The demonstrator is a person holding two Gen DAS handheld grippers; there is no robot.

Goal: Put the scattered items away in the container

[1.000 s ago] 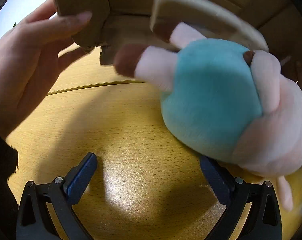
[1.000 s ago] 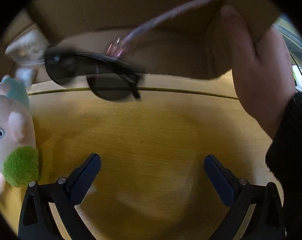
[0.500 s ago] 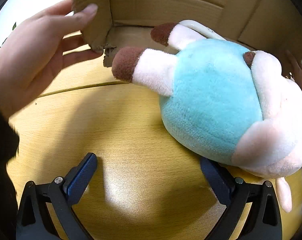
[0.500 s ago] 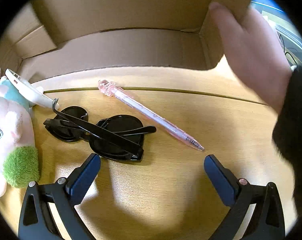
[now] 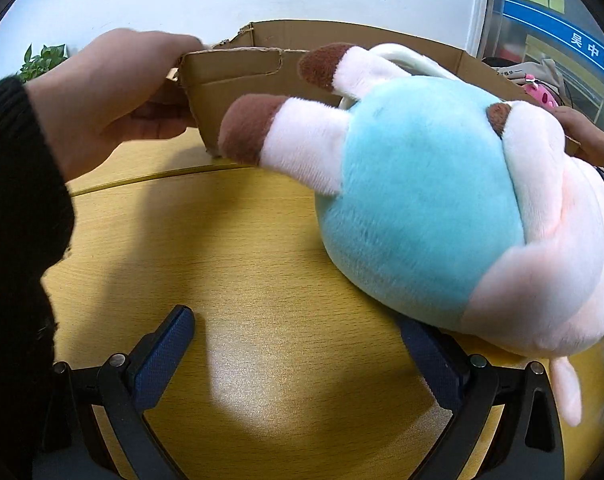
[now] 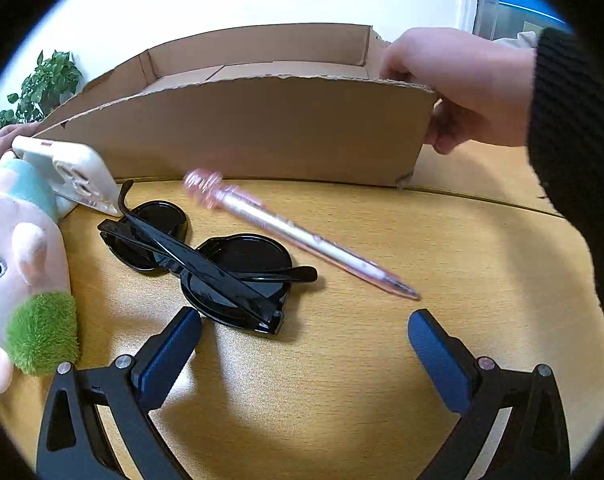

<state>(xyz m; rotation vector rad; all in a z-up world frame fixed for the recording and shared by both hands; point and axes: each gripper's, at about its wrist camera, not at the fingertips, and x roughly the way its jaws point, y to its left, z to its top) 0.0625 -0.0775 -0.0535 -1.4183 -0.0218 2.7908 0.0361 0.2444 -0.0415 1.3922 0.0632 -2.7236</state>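
On the wooden table [image 6: 381,380] before the upright cardboard box [image 6: 262,132], sunglasses [image 6: 206,260], pen [image 6: 302,236] and plush pig [image 5: 441,216] lie unpacked, both the left gripper [image 5: 298,344] and right gripper [image 6: 303,344] wide open and empty; next, likely grasp the sunglasses

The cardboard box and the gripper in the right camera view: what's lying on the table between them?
In the right wrist view, black sunglasses and a pink pen lie between the right gripper and the cardboard box.
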